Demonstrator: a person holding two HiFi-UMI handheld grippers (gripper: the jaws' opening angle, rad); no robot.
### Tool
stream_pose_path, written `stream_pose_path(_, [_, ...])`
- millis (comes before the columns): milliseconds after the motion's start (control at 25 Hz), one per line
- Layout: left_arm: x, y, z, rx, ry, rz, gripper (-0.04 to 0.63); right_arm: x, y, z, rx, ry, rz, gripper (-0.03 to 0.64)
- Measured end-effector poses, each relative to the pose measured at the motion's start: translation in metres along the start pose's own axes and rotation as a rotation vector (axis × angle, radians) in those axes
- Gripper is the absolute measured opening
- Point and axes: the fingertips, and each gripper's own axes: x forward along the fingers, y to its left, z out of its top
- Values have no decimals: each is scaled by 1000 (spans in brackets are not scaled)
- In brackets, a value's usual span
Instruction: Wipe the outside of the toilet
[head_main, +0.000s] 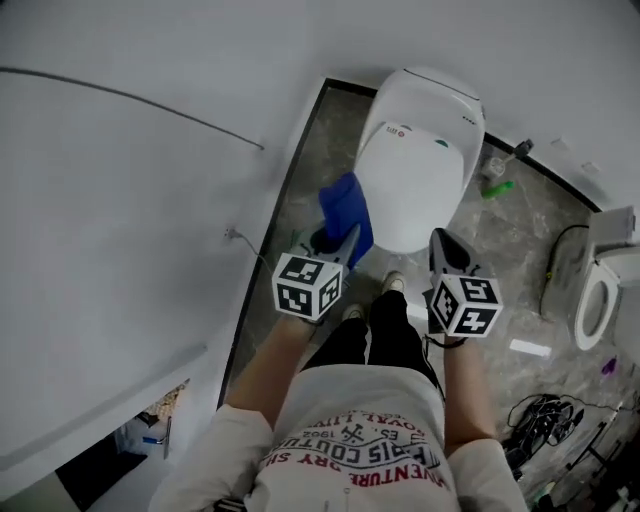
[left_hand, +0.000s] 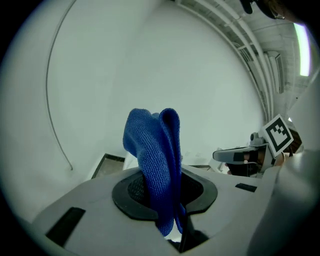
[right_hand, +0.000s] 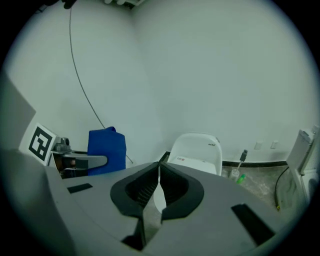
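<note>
white toilet — lid shut — blue cloth just beside

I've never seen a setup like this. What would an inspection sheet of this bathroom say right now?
Surface: grey marbled stone floor.
Job's things: white toilet, lid down; blue cloth.
Clutter: green bottle on the floor; second toilet at the right.
Grippers: left tongs shut on the blue cloth; right tongs shut, holding nothing.
Cables: black cable bundle on the floor; thin wire along the wall.
Surroundings: plain white walls.
</note>
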Motion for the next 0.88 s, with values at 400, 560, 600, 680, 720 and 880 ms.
stream_pose_path(400, [-82,-94,140,232,-203,-80,94,-127,-11,110,-104,-229,-115,18])
stream_pose_path(560, [-109,-140,175,392,-263,-126,94,-167,-13,135,-143,-299,-133,18])
stream_pose_path(600, [-114,-150,183,428,-279,-122,94,-175,-14,140,-164,-310,-140,18])
stream_pose_path(680, [-122,-164,199,484,-314,-100,94,-189,-15,152,-201,-328,-150,18])
stream_pose_path(720, [-126,-170,206,502,-330,-89,94,-195,-15,157,-212,-339,-150,18])
stream_pose_path(880, [-138,-185,212,506,-353,-77,94,-215,-11,164,-217,-375,-144,18])
